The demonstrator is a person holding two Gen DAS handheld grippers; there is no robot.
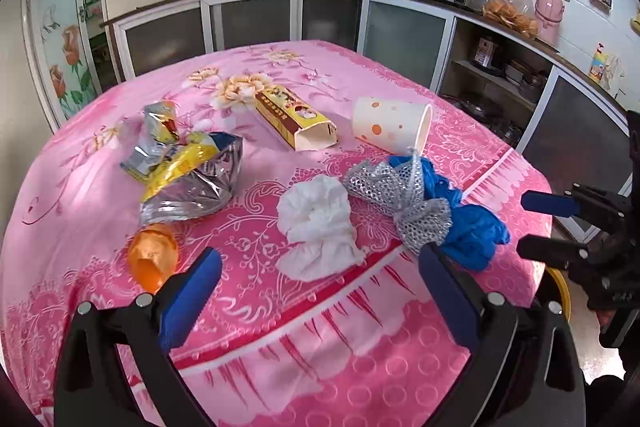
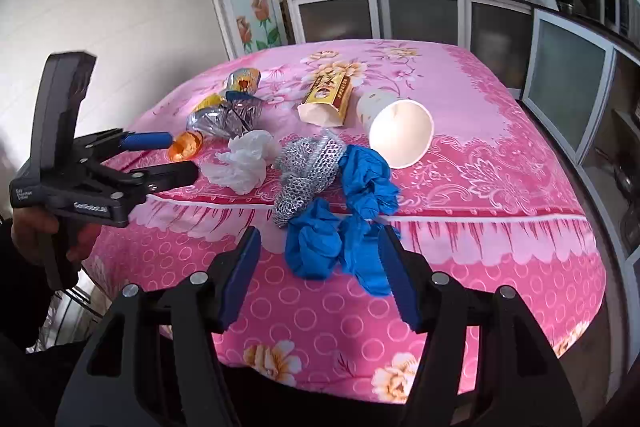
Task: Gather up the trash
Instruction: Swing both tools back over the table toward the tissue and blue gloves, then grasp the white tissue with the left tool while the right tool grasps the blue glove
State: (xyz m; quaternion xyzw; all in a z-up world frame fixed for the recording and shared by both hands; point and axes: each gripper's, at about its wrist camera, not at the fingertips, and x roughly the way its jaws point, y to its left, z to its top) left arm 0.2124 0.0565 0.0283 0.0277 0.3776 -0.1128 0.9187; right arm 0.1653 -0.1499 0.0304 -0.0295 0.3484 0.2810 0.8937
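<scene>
Two claws tilted down over the table (image 1: 120, 187), left claw (image 1: 320, 267) wide apart, right claw (image 2: 320, 263) half-spread, both empty

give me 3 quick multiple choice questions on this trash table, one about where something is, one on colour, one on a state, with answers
1. Where does the crumpled blue glove lie?
A. at the near edge of the table
B. inside the cup
C. on the kitchen counter

2. What colour are the dots on the white paper cup?
A. green
B. orange
C. black

3. How is the paper cup placed?
A. standing upright
B. upside down on its rim
C. tipped on its side

Answers:
1. A: in the right wrist view the glove sits at the near edge of the pink tablecloth, part of it hanging over, just ahead of the right gripper.
2. B: orange spots show on the cup's white wall in the left wrist view.
3. C: its open mouth faces sideways toward the right wrist camera, with its wall resting on the cloth.
</scene>
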